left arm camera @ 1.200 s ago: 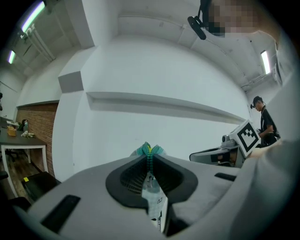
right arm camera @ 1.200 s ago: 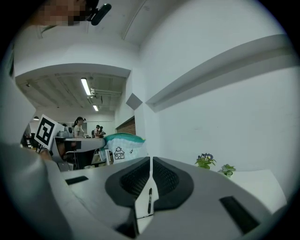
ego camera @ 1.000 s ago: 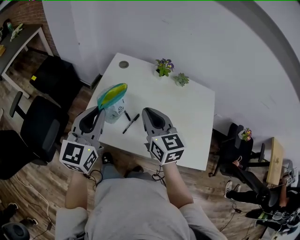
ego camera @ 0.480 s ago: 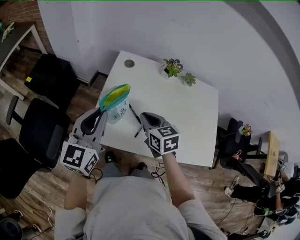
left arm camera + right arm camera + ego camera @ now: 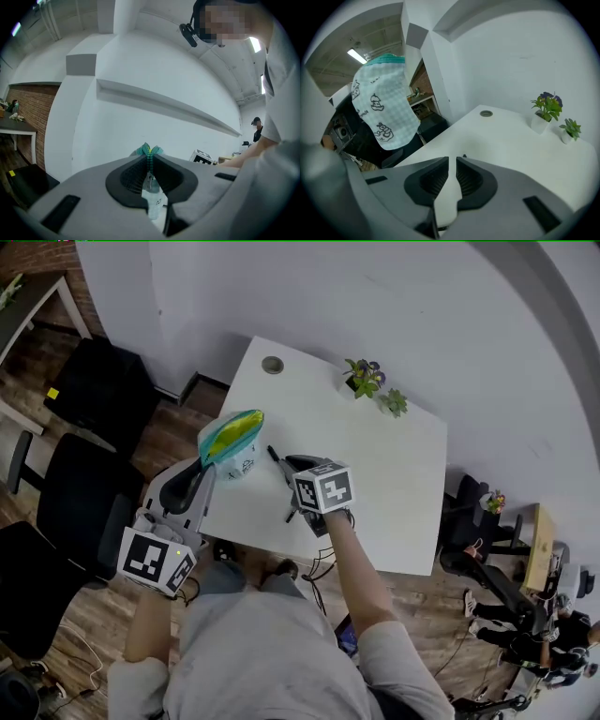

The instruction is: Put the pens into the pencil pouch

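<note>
Nearest, the left gripper [image 5: 202, 465] [image 5: 150, 161] is clenched on the zip edge of the pencil pouch [image 5: 230, 434] [image 5: 382, 110]. It holds the pouch up, mouth open, at the table's [image 5: 375, 456] near left edge; what's inside I can't tell. The right gripper [image 5: 292, 467] [image 5: 452, 164], jaws barely parted and empty, tips down over the table. One pen [image 5: 273, 454] lies just beyond it. At the far edge, two small pots [image 5: 364, 381] each hold a plant.
</note>
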Demonstrator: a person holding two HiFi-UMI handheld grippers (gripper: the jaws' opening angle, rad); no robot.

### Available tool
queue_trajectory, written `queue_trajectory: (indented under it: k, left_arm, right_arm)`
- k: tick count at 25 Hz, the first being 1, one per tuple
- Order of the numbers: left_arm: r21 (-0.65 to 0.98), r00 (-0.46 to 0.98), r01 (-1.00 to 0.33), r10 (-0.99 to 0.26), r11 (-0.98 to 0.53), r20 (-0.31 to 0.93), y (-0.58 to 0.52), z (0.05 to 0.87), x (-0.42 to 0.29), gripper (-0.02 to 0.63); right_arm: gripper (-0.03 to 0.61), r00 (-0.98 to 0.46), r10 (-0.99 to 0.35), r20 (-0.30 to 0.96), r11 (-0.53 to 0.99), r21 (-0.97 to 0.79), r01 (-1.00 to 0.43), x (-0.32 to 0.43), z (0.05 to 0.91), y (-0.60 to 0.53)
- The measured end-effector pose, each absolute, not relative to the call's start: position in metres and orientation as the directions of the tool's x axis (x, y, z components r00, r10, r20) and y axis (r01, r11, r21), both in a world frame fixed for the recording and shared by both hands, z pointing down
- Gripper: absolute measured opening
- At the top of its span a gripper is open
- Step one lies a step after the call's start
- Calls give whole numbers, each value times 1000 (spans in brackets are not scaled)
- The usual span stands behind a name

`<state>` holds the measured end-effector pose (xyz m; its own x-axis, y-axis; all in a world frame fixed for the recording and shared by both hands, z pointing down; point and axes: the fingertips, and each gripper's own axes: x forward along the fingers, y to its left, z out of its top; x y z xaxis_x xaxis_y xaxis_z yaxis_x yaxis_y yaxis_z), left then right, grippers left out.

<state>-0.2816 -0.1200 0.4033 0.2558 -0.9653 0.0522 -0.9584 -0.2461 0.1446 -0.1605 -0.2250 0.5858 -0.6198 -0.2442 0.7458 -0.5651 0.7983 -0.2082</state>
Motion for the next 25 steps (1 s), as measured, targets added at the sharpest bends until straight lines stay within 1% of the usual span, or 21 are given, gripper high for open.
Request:
queue_trajectory:
  k: [1, 2, 4, 9, 15, 20, 23, 24, 25]
  left_arm:
    - [146, 260, -957, -964, -250, 55, -122, 405, -285, 58]
    - [147, 265, -956, -963, -254, 58, -123, 407, -288, 58]
    - [148, 273, -954, -960, -261, 62, -126, 411, -292, 58]
    - [157, 283, -950, -956, -269, 74, -131, 422, -301, 58]
    - [157, 285, -950, -954, -270, 89, -134, 430, -313, 58]
    - [153, 284, -951, -954, -267, 100, -135, 435, -317, 57]
    - [159, 283, -951, -954, -266, 102, -135, 437, -318, 58]
    - [160, 284, -951, -953, -266, 102, -136, 437, -318, 58]
    - [160, 284, -950, -953, -266, 101, -136, 436, -318, 58]
  right_arm:
    - [50, -605, -229, 763, 798, -208, -565, -164, 593, -228]
    - [88, -590, -215, 778, 798, -209, -566, -167, 600, -230]
    - [104, -562, -195, 804, 798, -203, -567, -172, 612, -235]
    - [104, -488, -154, 859, 803, -179, -568, -181, 640, -246]
    - [104, -426, -113, 898, 792, -178, -585, -188, 661, -259]
    - [104, -369, -86, 925, 809, -151, -568, -191, 673, -259]
    - [101, -323, -105, 940, 817, -103, -567, -190, 682, -258]
    - [75, -311, -120, 943, 820, -82, -566, -189, 683, -259]
    - [72, -306, -133, 943, 823, -66, -564, -188, 683, -260]
